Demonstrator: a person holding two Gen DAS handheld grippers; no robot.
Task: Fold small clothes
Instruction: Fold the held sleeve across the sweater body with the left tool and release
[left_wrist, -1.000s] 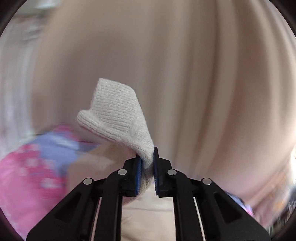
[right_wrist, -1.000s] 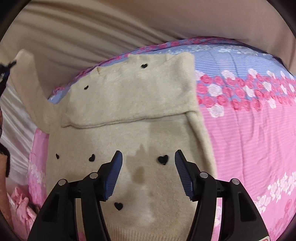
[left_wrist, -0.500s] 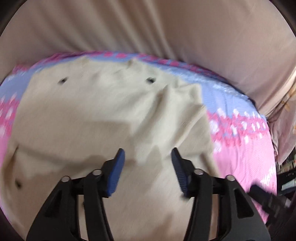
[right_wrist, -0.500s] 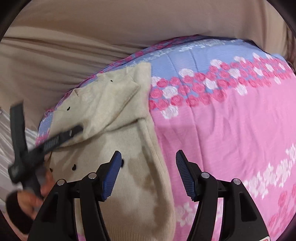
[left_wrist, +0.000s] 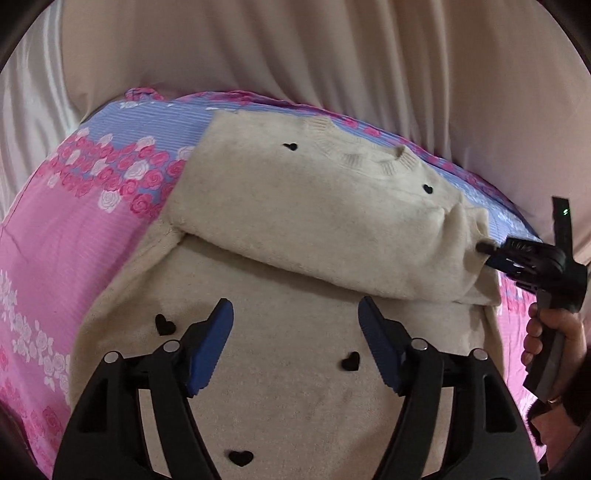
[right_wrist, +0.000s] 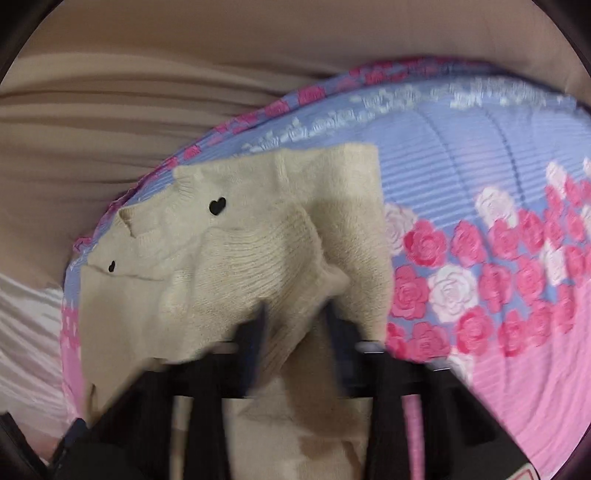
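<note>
Left gripper (left_wrist: 295, 347): black frame showing silver screws, blue ribbed pads (left_wrist: 212, 343). Right gripper (left_wrist: 484, 247): black, green LED glowing; bare-skinned hand (left_wrist: 554, 339) showing.

A home bedroom: a bed (left_wrist: 66, 236) spread with a pink and blue rose-print sheet (right_wrist: 498, 258) carries a small cream sweater (left_wrist: 295, 206), with beige curtains (left_wrist: 332, 55) hanging in folds close behind it.
</note>
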